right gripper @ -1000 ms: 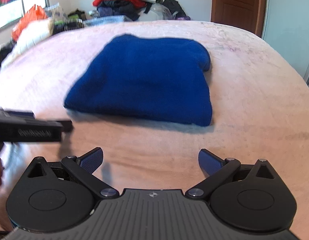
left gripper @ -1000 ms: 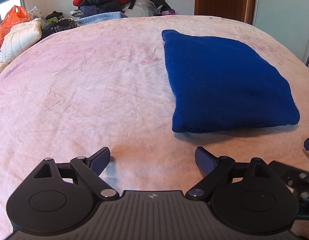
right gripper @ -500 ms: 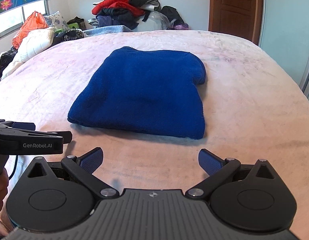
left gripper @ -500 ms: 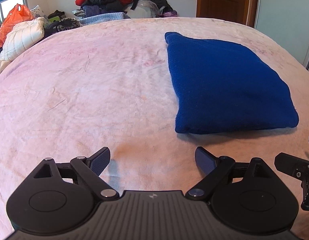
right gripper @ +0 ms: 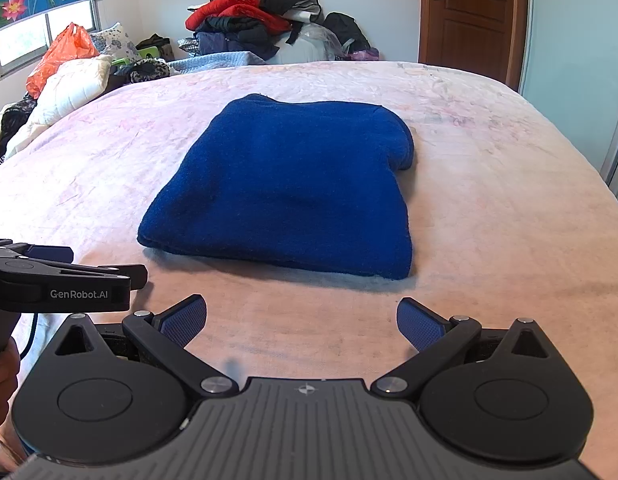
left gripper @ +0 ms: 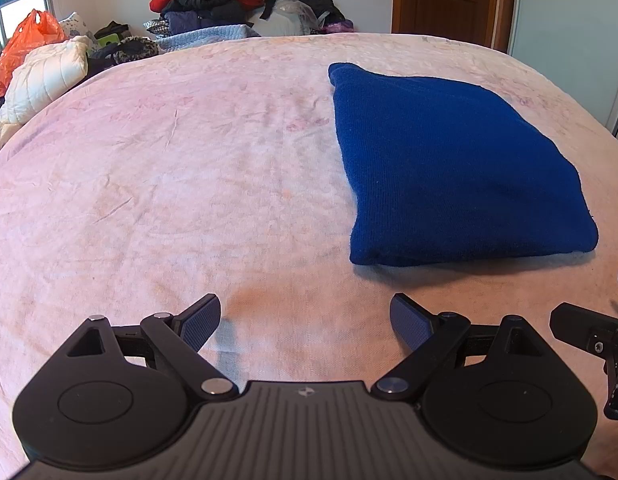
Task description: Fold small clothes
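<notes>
A dark blue knitted garment (left gripper: 449, 168) lies folded into a thick rectangle on the pink bed cover (left gripper: 189, 184). In the right wrist view the same garment (right gripper: 293, 184) sits straight ahead in the middle. My left gripper (left gripper: 305, 320) hovers over the cover near the garment's near left corner, jaws wide open and empty. My right gripper (right gripper: 301, 320) stands open in front of the garment's near edge, nothing between its fingers. The left gripper's body (right gripper: 57, 280) shows at the left edge of the right wrist view, held by a hand (right gripper: 1, 368).
A heap of clothes (right gripper: 261, 20) is piled beyond the far edge of the bed. A white quilted jacket (left gripper: 45, 76) and an orange plastic bag (left gripper: 25, 48) lie at the far left. A brown door (right gripper: 469, 16) stands at the back right.
Both views have tilted up slightly, so the garment sits a little lower in frame. The garment itself has not moved and both grippers stay open.
</notes>
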Demonstrator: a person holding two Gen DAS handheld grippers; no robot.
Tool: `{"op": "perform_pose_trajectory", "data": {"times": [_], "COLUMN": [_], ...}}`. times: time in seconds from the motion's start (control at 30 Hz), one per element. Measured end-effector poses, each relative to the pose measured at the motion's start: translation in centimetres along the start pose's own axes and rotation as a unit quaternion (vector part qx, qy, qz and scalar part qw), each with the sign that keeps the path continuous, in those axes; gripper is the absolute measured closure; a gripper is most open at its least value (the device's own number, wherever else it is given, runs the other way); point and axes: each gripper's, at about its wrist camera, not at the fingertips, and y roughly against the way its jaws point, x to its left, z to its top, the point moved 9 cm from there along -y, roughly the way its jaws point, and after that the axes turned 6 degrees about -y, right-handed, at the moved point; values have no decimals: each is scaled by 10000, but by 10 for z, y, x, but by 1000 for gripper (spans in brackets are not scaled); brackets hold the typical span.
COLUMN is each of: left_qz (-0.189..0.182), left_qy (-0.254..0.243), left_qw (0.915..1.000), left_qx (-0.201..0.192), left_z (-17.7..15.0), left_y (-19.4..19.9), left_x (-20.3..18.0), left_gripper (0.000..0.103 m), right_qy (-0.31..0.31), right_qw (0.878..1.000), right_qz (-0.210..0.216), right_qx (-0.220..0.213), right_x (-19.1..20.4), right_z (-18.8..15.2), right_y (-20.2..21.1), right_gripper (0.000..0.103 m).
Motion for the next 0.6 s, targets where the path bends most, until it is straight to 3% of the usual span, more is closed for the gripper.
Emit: {"op": "perform_pose_trajectory", "data": {"times": [0.6], "left_qz": [8], "left_qy": [1], "left_qw": [10000], "left_qx": [-10], "left_z": [-1], "left_y": [-1], "left_x": [1], "left_gripper": [10], "right_qy": [0], "right_qw": [10000], "right_qz": [3], "right_qx": [-2], "right_x": [0], "right_z": [0], "right_y": [0], "right_gripper": [1]}}
